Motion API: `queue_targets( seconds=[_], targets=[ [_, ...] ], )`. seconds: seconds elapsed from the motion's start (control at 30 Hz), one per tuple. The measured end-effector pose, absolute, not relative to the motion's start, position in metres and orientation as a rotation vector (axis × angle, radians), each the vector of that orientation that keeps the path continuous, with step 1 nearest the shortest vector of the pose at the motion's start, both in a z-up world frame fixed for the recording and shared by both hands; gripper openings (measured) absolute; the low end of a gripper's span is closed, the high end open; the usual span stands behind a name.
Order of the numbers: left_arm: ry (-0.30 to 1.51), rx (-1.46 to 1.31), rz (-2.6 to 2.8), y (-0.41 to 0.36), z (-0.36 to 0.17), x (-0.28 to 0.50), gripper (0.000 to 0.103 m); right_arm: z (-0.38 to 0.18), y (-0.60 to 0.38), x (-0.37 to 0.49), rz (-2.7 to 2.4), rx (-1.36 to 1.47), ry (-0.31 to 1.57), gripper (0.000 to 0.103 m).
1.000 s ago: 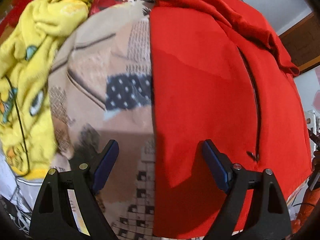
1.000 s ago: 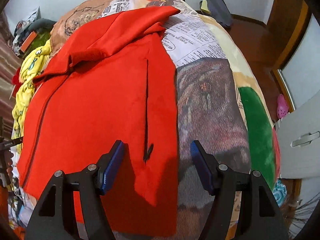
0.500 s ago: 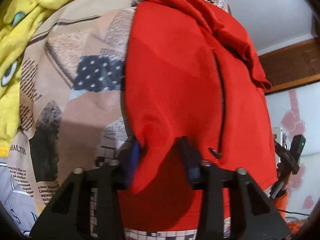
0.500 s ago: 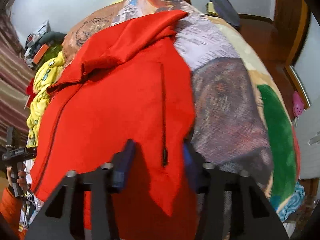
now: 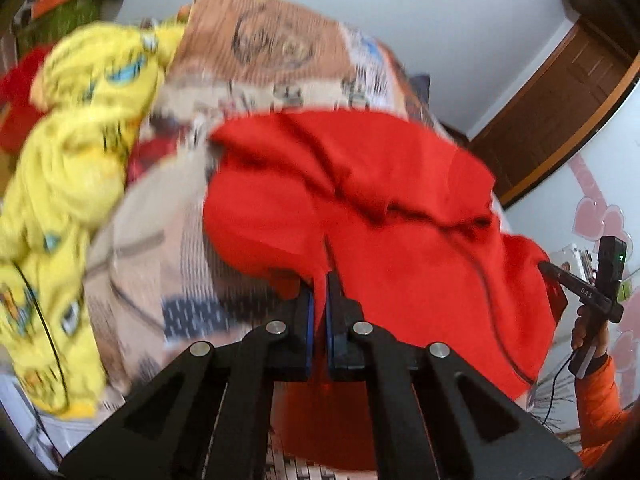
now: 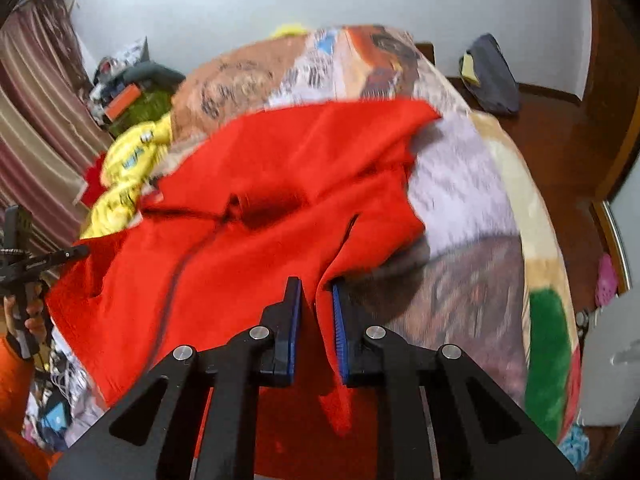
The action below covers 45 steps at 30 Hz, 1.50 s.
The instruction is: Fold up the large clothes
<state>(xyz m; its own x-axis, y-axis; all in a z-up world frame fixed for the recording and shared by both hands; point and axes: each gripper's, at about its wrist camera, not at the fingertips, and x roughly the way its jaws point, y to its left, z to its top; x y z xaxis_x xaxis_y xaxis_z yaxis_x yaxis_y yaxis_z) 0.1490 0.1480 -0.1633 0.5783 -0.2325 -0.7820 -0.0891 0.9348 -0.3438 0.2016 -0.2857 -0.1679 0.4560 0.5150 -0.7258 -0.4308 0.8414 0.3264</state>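
The red garment lies across the middle of the bed, on a patchwork-print cover, with its near hem raised off the cover at two points and the rest sagging in loose folds toward the far side. A dark zip line runs down its front, and a second dark seam shows near the right corner. Your left gripper is pressed together on the near left corner of the garment; red cloth is pinched flat between the blue pads and rises in a peak just beyond them. Your right gripper has the near right corner of the hem between its pads; its jaws are closing, a narrow gap shows on the left side, and a fold of cloth runs against the right pad with a tail hanging below it. Whether that cloth is fully clamped cannot be told, though the hem is drawn up to the jaws. Both views are blurred. Left of the garment, a yellow printed garment is heaped on the bed, with a further red item beyond it at the far left. Your right hand, in an orange sleeve, shows at the right edge of the left view; your left hand shows at the left edge of the right view. A green patch of the cover lies at the near right.
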Motion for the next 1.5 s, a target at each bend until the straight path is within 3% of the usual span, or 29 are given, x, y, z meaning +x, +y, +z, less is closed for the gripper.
queue_targets(
  seconds=[0.13, 0.3, 0.57, 0.7, 0.77, 0.8, 0.83, 0.93, 1.03, 1.37, 1.5],
  targets=[
    [0.886, -0.377, -0.051, 0.162, -0.143, 0.171, 0.003, -0.156, -0.284, 0.217, 0.567, 0.085, 0.861, 0.009],
    [0.865, -0.386, 0.016, 0.176, -0.156, 0.195, 0.003, -0.154, -0.292, 0.243, 0.496, 0.136, 0.83, 0.004],
    [1.07, -0.345, 0.042, 0.161, -0.231, 0.215, 0.003, -0.194, -0.295, 0.263, 0.462, 0.145, 0.989, 0.004],
    [1.118, -0.281, 0.024, 0.152, -0.241, 0.205, 0.004, -0.19, -0.3, 0.249, 0.495, 0.138, 1.019, 0.006],
    [1.127, -0.235, 0.024, 0.149, -0.237, 0.198, 0.011, -0.183, -0.304, 0.243, 0.501, 0.142, 1.034, 0.016],
    [1.127, -0.218, 0.027, 0.149, -0.234, 0.195, 0.014, -0.18, -0.307, 0.24, 0.496, 0.146, 1.034, 0.027],
    [1.123, -0.202, 0.033, 0.149, -0.23, 0.191, 0.023, -0.179, -0.309, 0.239, 0.49, 0.151, 1.032, 0.038],
    [1.106, -0.191, 0.059, 0.156, -0.22, 0.177, 0.047, -0.173, -0.312, 0.225, 0.474, 0.152, 1.016, 0.052],
    [1.112, -0.226, 0.061, 0.166, -0.219, 0.162, 0.054, -0.176, -0.312, 0.209, 0.463, 0.135, 1.048, 0.053],
    [1.216, -0.375, 0.006, 0.181, -0.258, 0.104, 0.055, -0.211, -0.306, 0.172, 0.423, 0.105, 1.196, 0.053],
    [1.236, -0.417, -0.008, 0.177, -0.272, 0.089, 0.066, -0.208, -0.31, 0.166, 0.42, 0.121, 1.192, 0.054]
  ],
)
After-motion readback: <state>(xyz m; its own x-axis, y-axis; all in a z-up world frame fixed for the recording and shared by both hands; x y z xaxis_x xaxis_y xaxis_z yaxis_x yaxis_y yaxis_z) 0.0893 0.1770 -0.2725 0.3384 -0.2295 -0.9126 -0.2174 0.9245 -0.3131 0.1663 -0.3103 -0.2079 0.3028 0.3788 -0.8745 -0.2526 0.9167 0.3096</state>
